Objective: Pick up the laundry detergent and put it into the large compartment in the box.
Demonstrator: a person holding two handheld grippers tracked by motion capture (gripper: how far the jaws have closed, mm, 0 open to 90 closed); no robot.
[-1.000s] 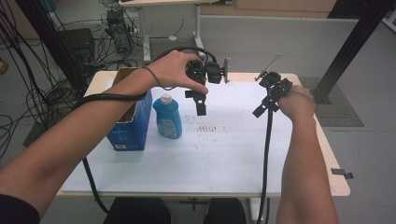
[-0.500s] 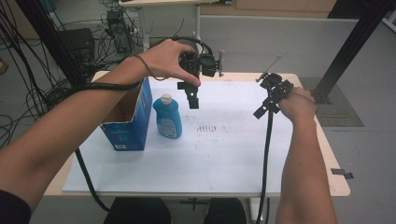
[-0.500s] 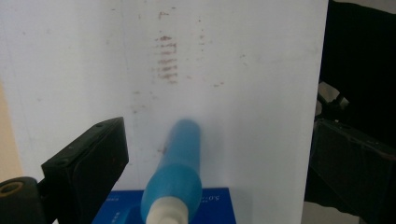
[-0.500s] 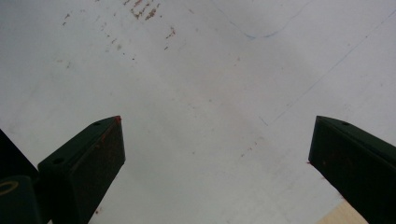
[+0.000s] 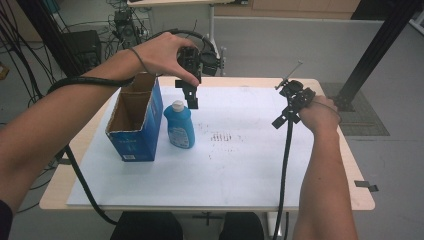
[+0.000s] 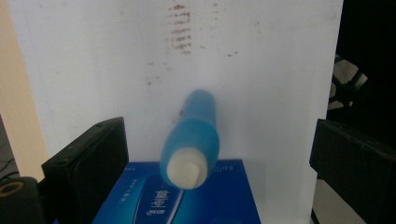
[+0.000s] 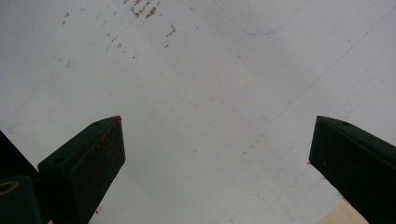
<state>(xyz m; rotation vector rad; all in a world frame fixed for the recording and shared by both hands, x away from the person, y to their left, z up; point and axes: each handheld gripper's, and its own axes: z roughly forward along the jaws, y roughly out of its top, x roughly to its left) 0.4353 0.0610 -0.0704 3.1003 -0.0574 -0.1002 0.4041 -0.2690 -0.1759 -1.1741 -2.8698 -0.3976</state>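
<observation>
Hovering over the blue bottle now: it stands upright on the white sheet, white cap up, directly below the left gripper. In the left gripper view the bottle sits between the two jaws, cap nearest the camera, nothing touching it. Jaws are spread wide, well clear of the bottle on both sides.

Change over the last second: the left gripper has travelled from roughly mid-table, off to the bottle's right, leftward and back to a spot above the cap. It now points down at it. Bottle and box haven't moved. Reads as approach finished, grasp not begun. Next step is probably a straight descent, then closing on the neck or body.

Blue cardboard box is just beside the bottle on the gripper's left, open top, looks empty from the high view. Its printed face shows under the bottle in the left gripper view. Likely the destination, but that's a guess.

Risk: the box wall is close to the bottle, so the jaw on that side has little room going down.

Right gripper is parked well off to the right, above bare sheet, jaws apart, holding nothing. Same place as a second ago.
</observation>
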